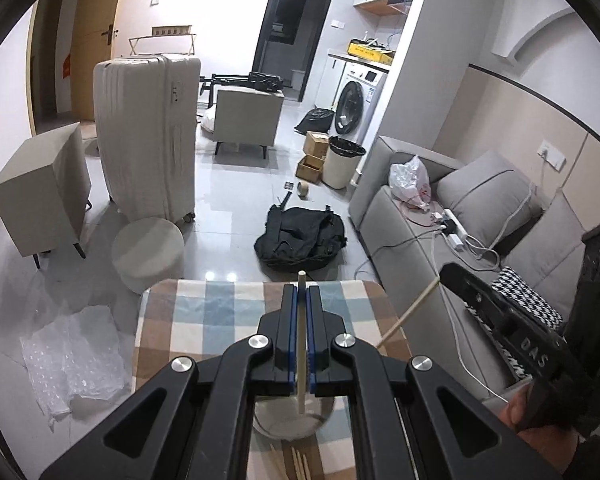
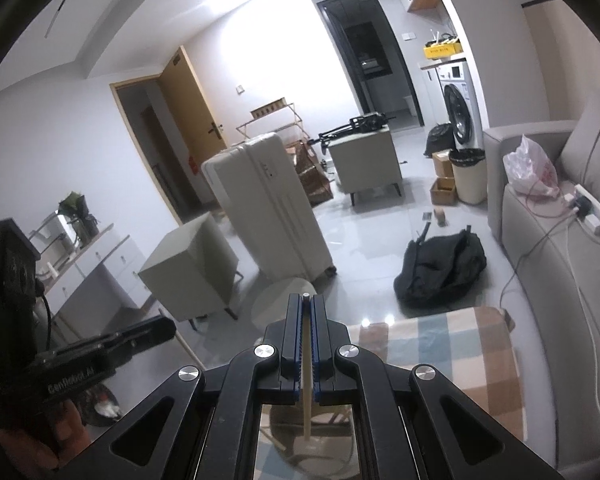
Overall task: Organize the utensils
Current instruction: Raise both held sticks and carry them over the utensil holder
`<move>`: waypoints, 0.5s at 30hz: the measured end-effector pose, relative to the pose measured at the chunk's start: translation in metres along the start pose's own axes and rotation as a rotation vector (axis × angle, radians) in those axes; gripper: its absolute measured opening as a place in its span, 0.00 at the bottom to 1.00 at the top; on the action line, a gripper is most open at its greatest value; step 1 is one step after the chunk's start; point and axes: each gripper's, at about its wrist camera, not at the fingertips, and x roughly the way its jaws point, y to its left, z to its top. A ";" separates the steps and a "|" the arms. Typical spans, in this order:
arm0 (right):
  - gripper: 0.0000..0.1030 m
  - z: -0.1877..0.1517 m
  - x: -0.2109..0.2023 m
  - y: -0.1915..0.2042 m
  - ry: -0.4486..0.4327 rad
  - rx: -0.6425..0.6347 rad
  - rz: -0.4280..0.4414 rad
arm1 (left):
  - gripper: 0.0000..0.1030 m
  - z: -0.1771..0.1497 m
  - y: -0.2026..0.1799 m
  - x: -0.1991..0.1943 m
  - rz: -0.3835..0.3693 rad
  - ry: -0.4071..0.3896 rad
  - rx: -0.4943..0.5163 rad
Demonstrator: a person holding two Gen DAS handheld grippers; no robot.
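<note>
In the left wrist view my left gripper [image 1: 301,290] is shut on a pale wooden chopstick [image 1: 301,344] that runs upright between the blue pads, its tip poking past them. The right gripper [image 1: 448,274] enters from the right, holding a second chopstick [image 1: 408,314] slanted over the table edge. In the right wrist view my right gripper [image 2: 307,301] is shut on that chopstick [image 2: 308,392], and the left gripper [image 2: 166,327] shows at the left. Under both sits a round cup [image 1: 288,426] [image 2: 296,440]. Several loose chopsticks [image 1: 296,465] lie on the checked tablecloth [image 1: 204,320].
Beyond the small table: a round stool [image 1: 148,250], a black bag [image 1: 300,238] on the floor, a tall pale suitcase [image 1: 148,136] and crumpled plastic wrap [image 1: 72,356]. A grey sofa [image 1: 420,248] with cables and a power strip runs along the right.
</note>
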 end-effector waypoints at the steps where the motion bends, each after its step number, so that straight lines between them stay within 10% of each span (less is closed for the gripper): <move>1: 0.03 0.000 0.005 -0.001 0.000 -0.003 -0.003 | 0.00 0.002 0.001 0.004 -0.002 0.002 0.000; 15: 0.03 0.004 0.043 -0.010 0.000 0.004 -0.010 | 0.00 0.010 0.005 0.033 -0.035 -0.016 0.029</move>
